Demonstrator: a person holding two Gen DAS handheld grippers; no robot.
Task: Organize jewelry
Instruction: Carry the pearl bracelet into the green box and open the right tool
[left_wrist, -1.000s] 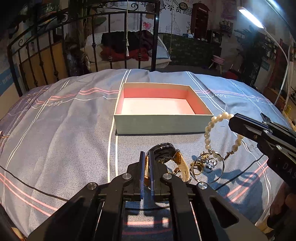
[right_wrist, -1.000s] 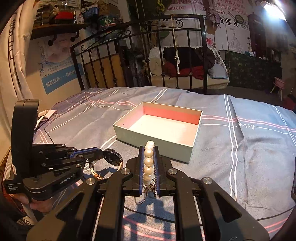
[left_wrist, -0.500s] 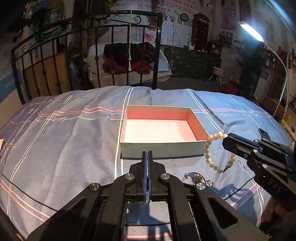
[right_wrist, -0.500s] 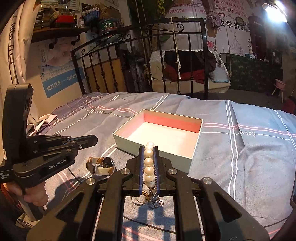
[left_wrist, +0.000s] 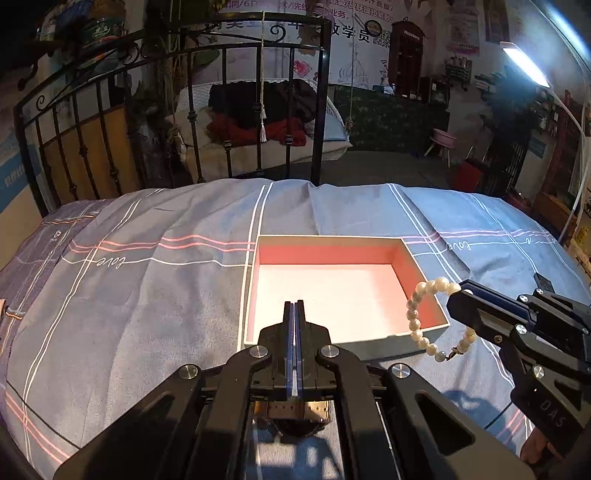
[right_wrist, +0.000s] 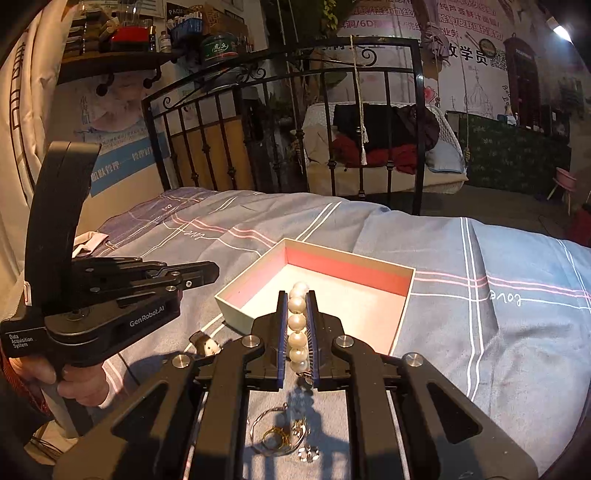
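- The box (left_wrist: 345, 295) sits open on the bed (left_wrist: 147, 295), pink-red inside, with nothing in it.
- The right gripper (right_wrist: 297, 325) is clamped on a pearl bracelet (right_wrist: 297, 325); five or six beads line up between its fingers.
- From the left wrist view the bracelet (left_wrist: 424, 325) hangs as a loop from the right gripper (left_wrist: 458, 295), over the box's corner at 4 o'clock, and seems not to touch it.
- The left gripper (left_wrist: 294, 332) has its fingers pressed together with nothing visible between them, and its tip lies over the box's near wall.
- A watch (left_wrist: 295, 415) lies under the left gripper at 6 o'clock of the box; only a metal strap and a dark case show, so this is a best guess.
- In the right wrist view the left gripper (right_wrist: 207, 273) is at 9 o'clock of the box, held by a hand (right_wrist: 79, 384).
- Part of the watch (right_wrist: 205, 343) shows on the bed just below that gripper.
- A tangle of gold chains and rings (right_wrist: 280, 432) lies on the bed under the right gripper, at 6 o'clock of the box, clear of it.
- A black iron bedstead (left_wrist: 184, 92) stands at 12 o'clock beyond the bed.
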